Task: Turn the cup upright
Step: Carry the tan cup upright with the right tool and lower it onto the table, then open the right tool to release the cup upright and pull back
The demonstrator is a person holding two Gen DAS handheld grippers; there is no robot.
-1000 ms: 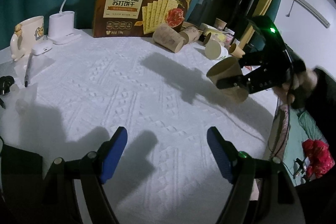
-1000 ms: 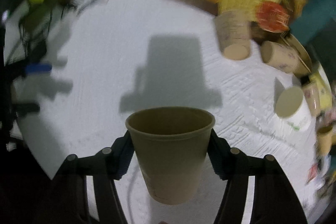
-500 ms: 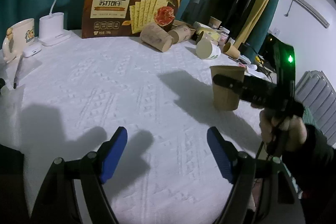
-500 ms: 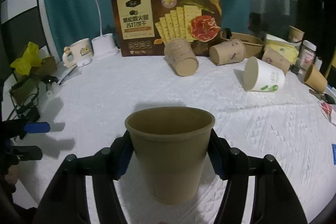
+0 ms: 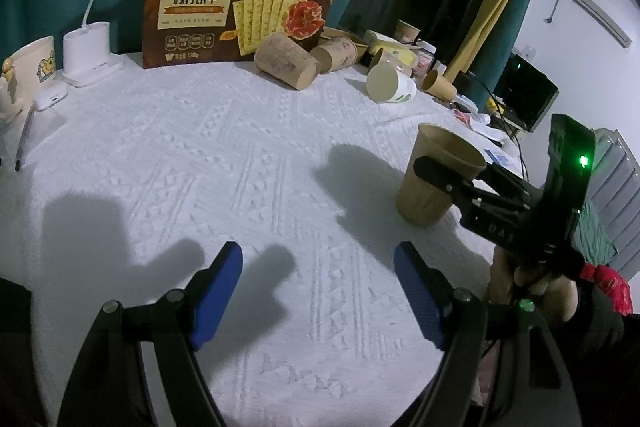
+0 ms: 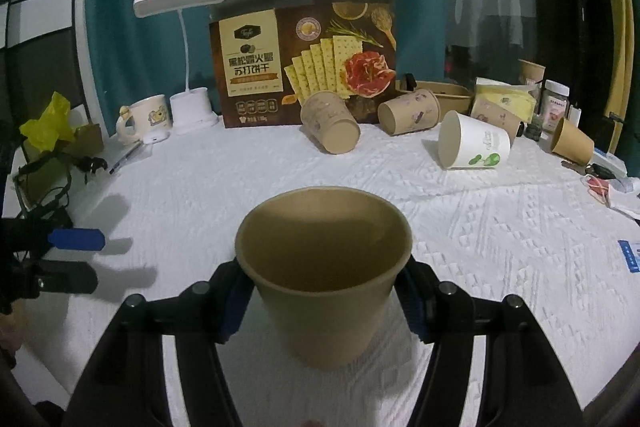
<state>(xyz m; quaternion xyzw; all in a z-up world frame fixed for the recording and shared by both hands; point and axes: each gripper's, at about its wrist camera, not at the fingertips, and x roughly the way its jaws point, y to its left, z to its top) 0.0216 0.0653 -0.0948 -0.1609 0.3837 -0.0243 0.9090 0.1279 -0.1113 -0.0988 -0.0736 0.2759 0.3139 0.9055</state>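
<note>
- The plain tan paper cup stands mouth-up, base on or just at the white textured table cover, near the cover's right edge as the left wrist view shows it.
- The right gripper is clamped on this cup, one blue pad against each side of the wall below the rim; a hand holds its black body.
- Compared with one second earlier, the cup has gone from tilted and lifted clear of the cover, mouth turned sideways, to upright and low; half a second ago it was already upright.
- Its shadow on the cover now lies directly left of the cup, closer than before.
- The left gripper hangs over the near edge of the cover with its blue-padded jaws parted and nothing between them; its jaw spacing matches the earlier frames.
- Along the far edge, unchanged in position: a brown cracker box standing upright, a printed brown paper cup on its side in front of it, a second printed brown cup on its side to the right, and a white paper cup with a green leaf print on its side further right.
- At the far left corner stand a white desk lamp and a cream cartoon mug.
</note>
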